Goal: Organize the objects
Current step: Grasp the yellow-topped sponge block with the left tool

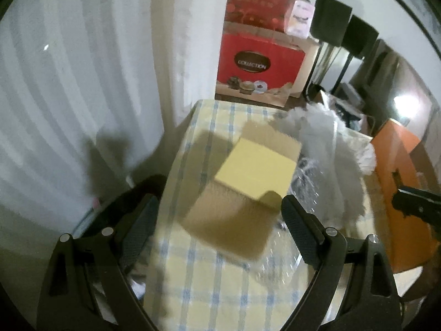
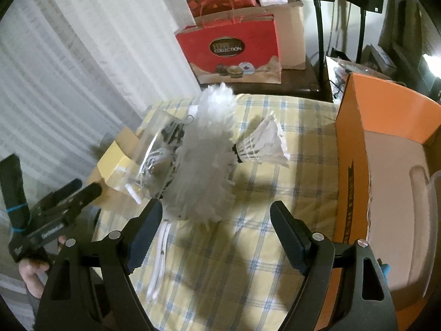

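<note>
White curtains hang behind my table (image 2: 248, 262), which wears a yellow-and-blue checked cloth. Little looks sorted yet, I judge: the open orange cardboard box (image 2: 355, 149) at my right appears to hold almost nothing (its far end is cut off). Loose on the cloth lie a white feather shuttlecock (image 2: 261, 143), a fluffy white feather duster (image 2: 206, 151), a clear plastic case (image 2: 157, 154) and a small pale-yellow cardboard box (image 1: 256, 171) — all waiting to be packed. My left hand-held gripper (image 1: 220, 212) hovers over the yellow box, jaws spread, holding nothing; my right hand-held gripper (image 2: 216, 218) hangs empty too, jaws wide apart above the cloth just beside the duster.
</note>
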The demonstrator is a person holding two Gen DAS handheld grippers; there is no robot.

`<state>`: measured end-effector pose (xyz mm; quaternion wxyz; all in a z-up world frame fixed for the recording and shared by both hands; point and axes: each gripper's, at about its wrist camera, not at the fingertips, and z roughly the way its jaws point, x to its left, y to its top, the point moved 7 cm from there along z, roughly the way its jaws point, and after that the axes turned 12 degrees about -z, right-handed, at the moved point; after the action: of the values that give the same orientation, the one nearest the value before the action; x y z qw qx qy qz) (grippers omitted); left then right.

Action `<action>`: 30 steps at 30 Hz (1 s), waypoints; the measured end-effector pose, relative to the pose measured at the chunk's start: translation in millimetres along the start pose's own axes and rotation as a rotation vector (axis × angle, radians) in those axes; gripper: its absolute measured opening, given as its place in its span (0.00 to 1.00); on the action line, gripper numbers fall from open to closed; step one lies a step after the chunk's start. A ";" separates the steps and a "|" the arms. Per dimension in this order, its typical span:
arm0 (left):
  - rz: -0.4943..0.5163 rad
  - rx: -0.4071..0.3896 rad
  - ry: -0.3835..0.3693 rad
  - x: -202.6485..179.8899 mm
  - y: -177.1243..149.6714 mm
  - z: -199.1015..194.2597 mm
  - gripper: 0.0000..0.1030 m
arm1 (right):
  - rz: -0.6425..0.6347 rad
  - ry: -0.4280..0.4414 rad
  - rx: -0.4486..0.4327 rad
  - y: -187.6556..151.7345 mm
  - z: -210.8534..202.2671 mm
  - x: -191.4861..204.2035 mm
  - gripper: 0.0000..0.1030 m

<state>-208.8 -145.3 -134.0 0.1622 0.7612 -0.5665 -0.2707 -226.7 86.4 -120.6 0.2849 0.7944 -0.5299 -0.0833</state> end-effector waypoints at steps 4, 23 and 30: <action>0.031 0.022 -0.010 -8.3 4.5 11.5 0.88 | -0.007 0.003 0.013 -1.3 3.5 0.2 0.80; -0.087 0.091 -0.143 9.6 13.7 26.2 0.62 | -0.052 -0.171 0.068 54.0 19.7 -49.5 0.75; -0.154 0.090 -0.164 26.3 15.2 23.2 0.58 | -0.058 -0.169 0.106 50.9 36.1 -53.6 0.61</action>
<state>-228.8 -173.6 -150.2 0.0597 0.7843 -0.5294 -0.3180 -305.5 106.9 -131.9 0.1943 0.8134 -0.5326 -0.1302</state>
